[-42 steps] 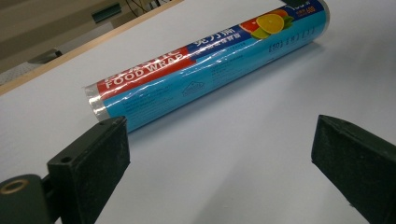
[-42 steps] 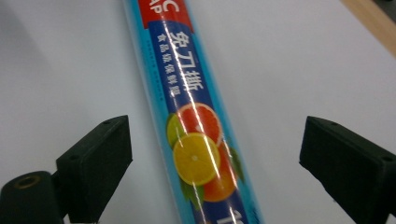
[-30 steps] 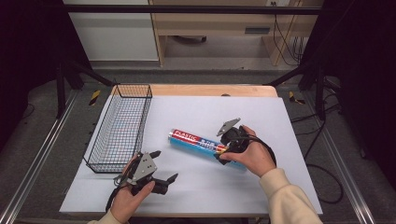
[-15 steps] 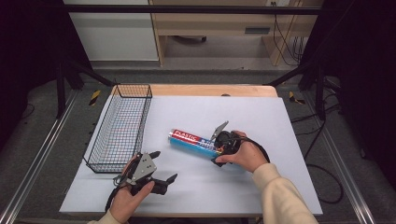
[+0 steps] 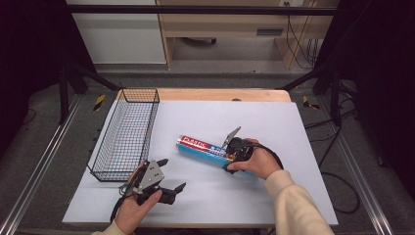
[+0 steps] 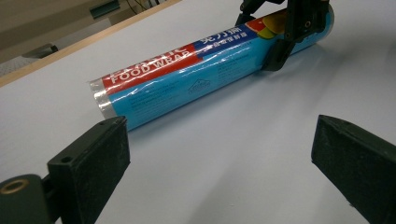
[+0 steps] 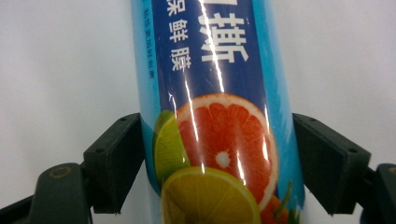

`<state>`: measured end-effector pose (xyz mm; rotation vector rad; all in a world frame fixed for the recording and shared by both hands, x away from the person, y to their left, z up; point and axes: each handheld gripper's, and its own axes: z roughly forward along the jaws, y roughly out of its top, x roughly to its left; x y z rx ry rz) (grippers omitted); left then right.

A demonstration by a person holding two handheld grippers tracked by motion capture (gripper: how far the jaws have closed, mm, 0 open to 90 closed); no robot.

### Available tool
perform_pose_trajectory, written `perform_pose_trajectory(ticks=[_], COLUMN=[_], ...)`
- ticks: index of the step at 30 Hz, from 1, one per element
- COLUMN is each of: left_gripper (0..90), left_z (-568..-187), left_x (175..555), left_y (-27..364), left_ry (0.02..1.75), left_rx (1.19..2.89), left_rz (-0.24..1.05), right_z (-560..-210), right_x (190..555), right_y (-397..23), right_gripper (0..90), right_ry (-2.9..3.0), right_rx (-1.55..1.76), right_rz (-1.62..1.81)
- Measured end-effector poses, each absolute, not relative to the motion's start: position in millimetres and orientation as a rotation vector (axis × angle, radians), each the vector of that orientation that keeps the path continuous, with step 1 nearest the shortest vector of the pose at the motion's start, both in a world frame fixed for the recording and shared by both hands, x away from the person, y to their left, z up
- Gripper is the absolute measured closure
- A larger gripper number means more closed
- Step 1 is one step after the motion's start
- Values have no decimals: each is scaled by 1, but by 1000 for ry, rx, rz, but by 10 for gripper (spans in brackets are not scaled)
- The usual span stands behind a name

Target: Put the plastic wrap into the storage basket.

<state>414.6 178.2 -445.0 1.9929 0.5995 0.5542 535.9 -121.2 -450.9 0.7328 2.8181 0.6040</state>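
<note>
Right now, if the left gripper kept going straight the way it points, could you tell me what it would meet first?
Probably the food wrap roll: it lies across the white table cover ahead of the open left gripper, with bare surface between. Depth is uncertain, and it may only catch the roll's near end.

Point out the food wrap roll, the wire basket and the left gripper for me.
food wrap roll [image 6: 187, 81], left gripper view, on the blue label mid-length.
wire basket [image 5: 128, 128], high view, on its mesh floor.
left gripper [image 5: 171, 174], high view, midway between its fingertips.
</note>
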Motion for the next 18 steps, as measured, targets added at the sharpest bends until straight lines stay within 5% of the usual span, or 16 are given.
perform_pose_trajectory(ticks=[18], left_gripper=[45], left_z=[-446], left_x=[415], left_y=[178], left_ry=[600], left_rx=[2000], left_rz=[555], right_z=[-453], right_x=[537], right_y=[-122], right_gripper=[278], right_ry=[2828], right_rx=[724], right_rz=[595])
